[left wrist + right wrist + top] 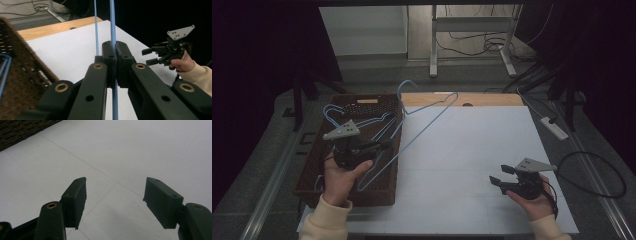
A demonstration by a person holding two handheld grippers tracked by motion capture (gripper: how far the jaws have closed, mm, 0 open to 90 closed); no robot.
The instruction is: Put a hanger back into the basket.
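A light blue wire hanger (428,123) is lifted out of the brown woven basket (312,165) and slants over its right rim, hook (404,86) at the far end. My left gripper (386,145) is shut on one of its wires; in the left gripper view the pads (115,50) pinch the blue wire (113,30) between them. More blue hangers (337,114) lie in the basket. My right gripper (496,175) hovers over the white table sheet (472,150) near the front right, jaws open and empty (115,197).
The basket (15,62) stands along the table's left side. A wooden strip (482,99) edges the far side of the sheet. A white power strip (554,127) and cables lie on the floor at right. A table frame (472,40) stands behind.
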